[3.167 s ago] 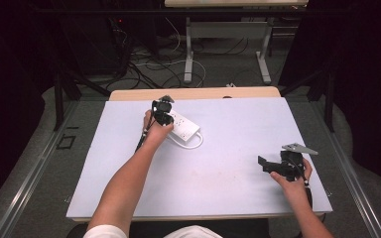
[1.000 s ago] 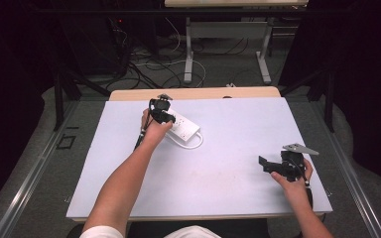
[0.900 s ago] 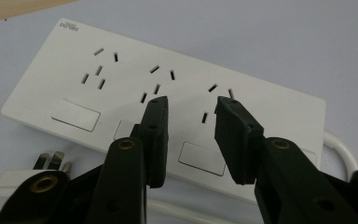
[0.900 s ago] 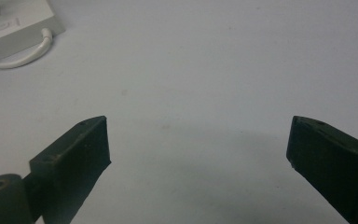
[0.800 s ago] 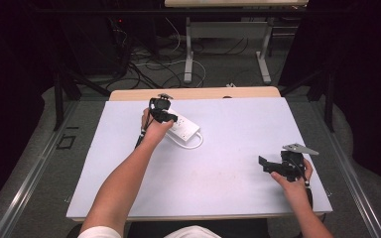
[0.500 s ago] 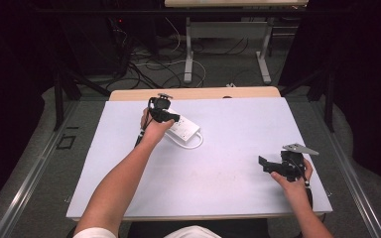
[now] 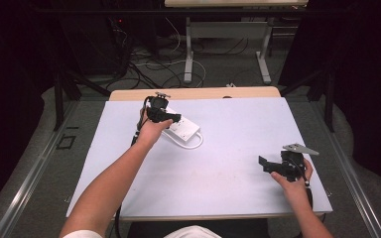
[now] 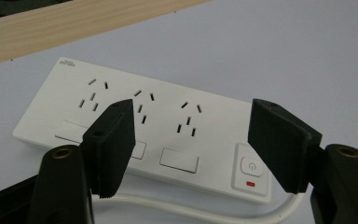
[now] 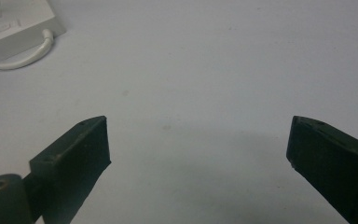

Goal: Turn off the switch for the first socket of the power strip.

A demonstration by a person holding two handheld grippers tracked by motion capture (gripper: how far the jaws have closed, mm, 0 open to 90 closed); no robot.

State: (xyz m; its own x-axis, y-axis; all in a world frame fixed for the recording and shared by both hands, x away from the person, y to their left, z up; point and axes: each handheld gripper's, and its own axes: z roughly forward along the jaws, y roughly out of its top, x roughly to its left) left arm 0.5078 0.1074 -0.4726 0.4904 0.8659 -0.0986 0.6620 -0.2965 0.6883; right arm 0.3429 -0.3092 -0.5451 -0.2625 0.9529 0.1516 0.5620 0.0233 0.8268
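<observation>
Lab: black curtains (image 7: 25,74), floor cables (image 7: 154,69), white table (image 7: 228,163).

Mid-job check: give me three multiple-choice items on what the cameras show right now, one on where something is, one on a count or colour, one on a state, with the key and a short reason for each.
1. Where does the power strip lie on the table?
A. far side, left of centre
B. near right corner
C. dead centre

2. How many socket groups does the power strip's face carry?
A. one
B. three
C. six

3. How does the left hand-held gripper stand?
A. shut on the cord
B. shut on the strip
C. open, above the strip

Key: 1 A, the high view puts it near the far edge by the left hand. 2 B, the left gripper view shows three sets of slots. 3 C, that view shows its jaws wide apart with the strip's face between them.
</observation>
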